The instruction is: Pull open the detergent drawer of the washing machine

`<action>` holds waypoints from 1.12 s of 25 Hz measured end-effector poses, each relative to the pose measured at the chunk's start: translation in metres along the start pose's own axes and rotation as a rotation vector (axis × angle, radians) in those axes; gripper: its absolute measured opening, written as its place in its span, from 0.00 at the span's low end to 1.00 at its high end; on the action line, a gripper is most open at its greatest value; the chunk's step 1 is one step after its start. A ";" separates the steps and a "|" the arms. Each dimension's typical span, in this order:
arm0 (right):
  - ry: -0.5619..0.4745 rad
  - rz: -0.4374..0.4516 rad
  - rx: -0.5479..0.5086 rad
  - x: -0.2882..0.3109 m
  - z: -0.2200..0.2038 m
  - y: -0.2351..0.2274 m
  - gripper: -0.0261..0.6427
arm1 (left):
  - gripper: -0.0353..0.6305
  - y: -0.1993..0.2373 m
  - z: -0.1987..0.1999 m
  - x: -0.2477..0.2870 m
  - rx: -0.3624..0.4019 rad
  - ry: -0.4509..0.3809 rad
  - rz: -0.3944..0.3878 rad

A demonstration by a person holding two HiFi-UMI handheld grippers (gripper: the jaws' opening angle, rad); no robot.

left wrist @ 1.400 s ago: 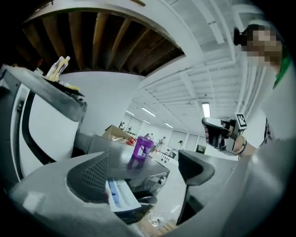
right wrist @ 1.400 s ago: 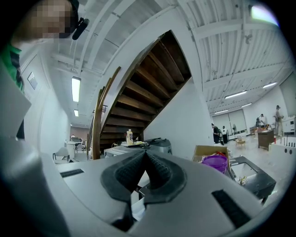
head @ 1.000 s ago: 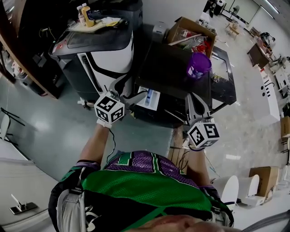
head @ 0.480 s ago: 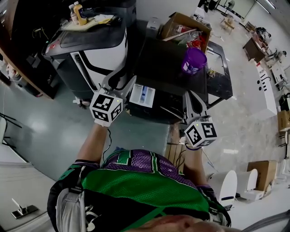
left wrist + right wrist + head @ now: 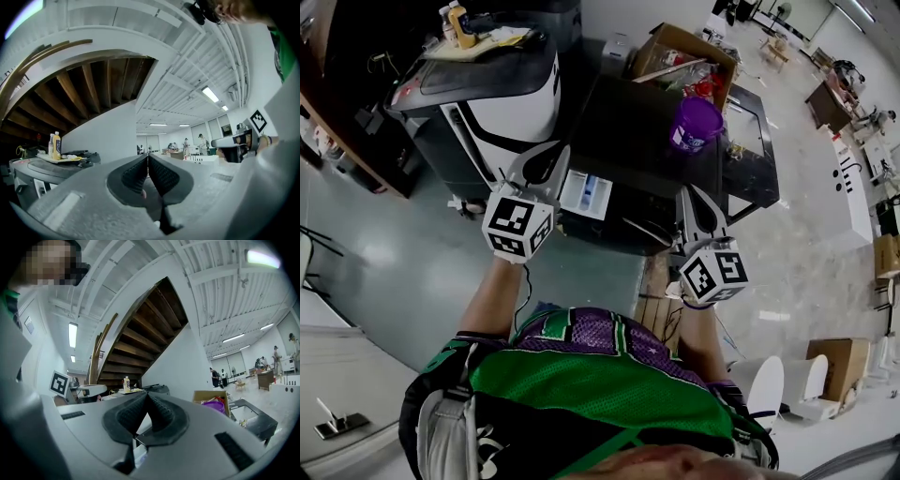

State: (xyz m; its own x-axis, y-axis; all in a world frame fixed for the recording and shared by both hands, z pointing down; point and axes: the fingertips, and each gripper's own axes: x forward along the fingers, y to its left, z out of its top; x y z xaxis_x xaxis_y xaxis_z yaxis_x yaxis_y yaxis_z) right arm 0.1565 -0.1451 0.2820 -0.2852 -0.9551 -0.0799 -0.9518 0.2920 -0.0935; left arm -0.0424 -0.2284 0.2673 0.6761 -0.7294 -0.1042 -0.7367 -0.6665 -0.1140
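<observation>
The detergent drawer stands pulled out from the upper front of the dark washing machine, near its left corner. Its white and blue compartments are showing. The left tool hangs just beside the drawer's left side, with its jaws pressed together and nothing between them. The right tool is at the machine's right front, with its jaws also together and empty. A purple tub sits on the machine's top.
</observation>
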 end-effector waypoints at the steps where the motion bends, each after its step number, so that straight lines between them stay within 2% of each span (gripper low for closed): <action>1: -0.001 0.003 0.000 0.000 0.001 -0.002 0.04 | 0.08 -0.001 0.001 0.000 -0.008 -0.002 0.006; 8: 0.010 -0.016 -0.037 0.003 0.004 -0.011 0.04 | 0.08 -0.007 -0.006 0.000 -0.061 0.036 0.024; 14: 0.020 0.002 -0.039 0.000 0.008 -0.020 0.04 | 0.08 -0.016 -0.016 0.003 -0.091 0.069 0.047; 28: 0.012 0.029 -0.060 -0.015 0.013 -0.031 0.04 | 0.08 -0.037 -0.004 -0.003 -0.088 0.016 0.043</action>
State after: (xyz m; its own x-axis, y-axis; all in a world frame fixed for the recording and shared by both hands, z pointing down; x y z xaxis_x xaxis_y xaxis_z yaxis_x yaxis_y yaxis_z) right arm 0.1912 -0.1394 0.2734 -0.3137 -0.9469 -0.0698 -0.9481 0.3164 -0.0320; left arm -0.0178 -0.2020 0.2759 0.6439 -0.7597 -0.0912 -0.7640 -0.6449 -0.0222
